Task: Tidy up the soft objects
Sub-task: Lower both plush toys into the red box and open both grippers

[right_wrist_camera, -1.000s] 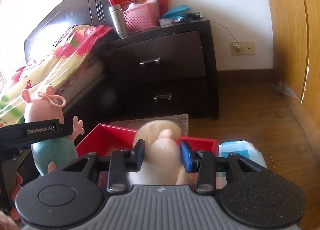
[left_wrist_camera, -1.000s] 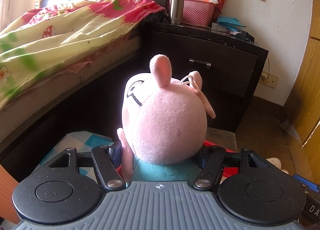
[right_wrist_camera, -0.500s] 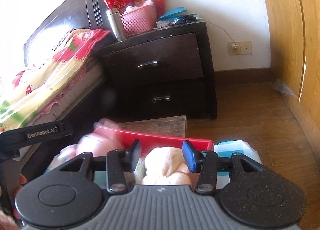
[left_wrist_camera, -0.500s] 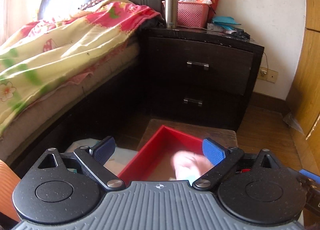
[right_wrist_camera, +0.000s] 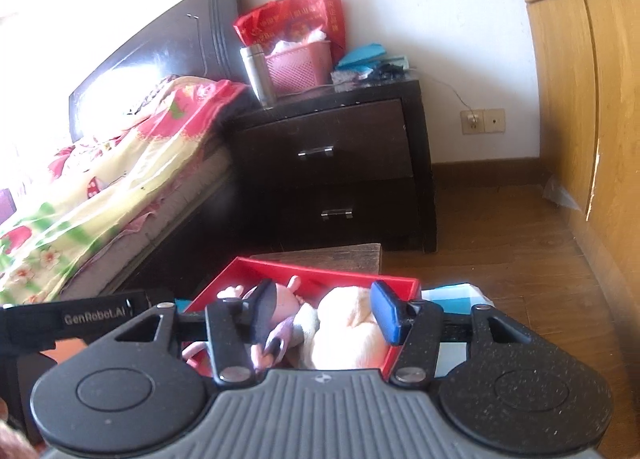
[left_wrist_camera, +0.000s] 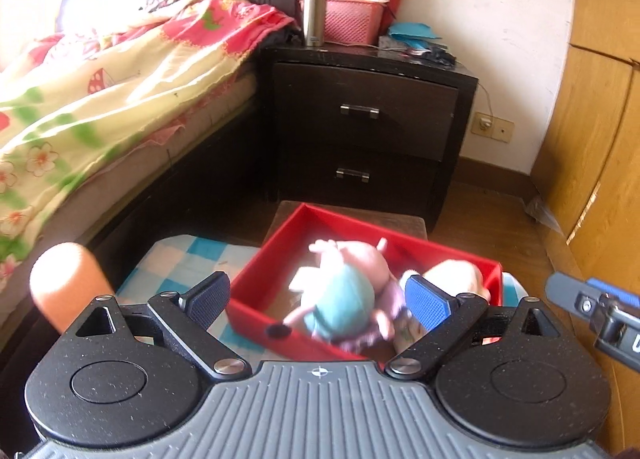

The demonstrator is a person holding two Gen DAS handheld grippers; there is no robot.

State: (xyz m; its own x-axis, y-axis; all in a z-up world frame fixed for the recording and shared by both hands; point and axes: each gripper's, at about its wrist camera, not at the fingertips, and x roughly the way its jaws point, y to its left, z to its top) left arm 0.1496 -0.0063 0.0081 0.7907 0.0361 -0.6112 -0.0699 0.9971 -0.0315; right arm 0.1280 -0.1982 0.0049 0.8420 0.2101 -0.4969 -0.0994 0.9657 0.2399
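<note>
A pink pig plush in a teal dress [left_wrist_camera: 340, 299] lies on its side in the red box [left_wrist_camera: 256, 271], blurred. Beside it on the right rests a cream plush [left_wrist_camera: 456, 275], with a lilac soft toy [left_wrist_camera: 372, 335] at the near wall. My left gripper [left_wrist_camera: 318, 297] hangs above the box's near edge, open wide and holding nothing. My right gripper [right_wrist_camera: 324, 311] is above the cream plush [right_wrist_camera: 348, 331]. Its jaws are opening, and the pads stand off the plush. The pig [right_wrist_camera: 290, 301] shows past its left finger, inside the red box [right_wrist_camera: 336, 273].
The box sits on a low wooden stool [right_wrist_camera: 340, 255] over a blue-checked mat [left_wrist_camera: 188, 263]. A dark nightstand [left_wrist_camera: 360, 131] stands behind, a bed [left_wrist_camera: 100, 99] to the left and a wooden wardrobe [left_wrist_camera: 592, 139] to the right. An orange foam cylinder [left_wrist_camera: 68, 283] rises near left.
The left gripper let go of the pig, which dropped into the red box, and opened wide. The right jaws widened off the cream plush. Both grippers drew back and up.
</note>
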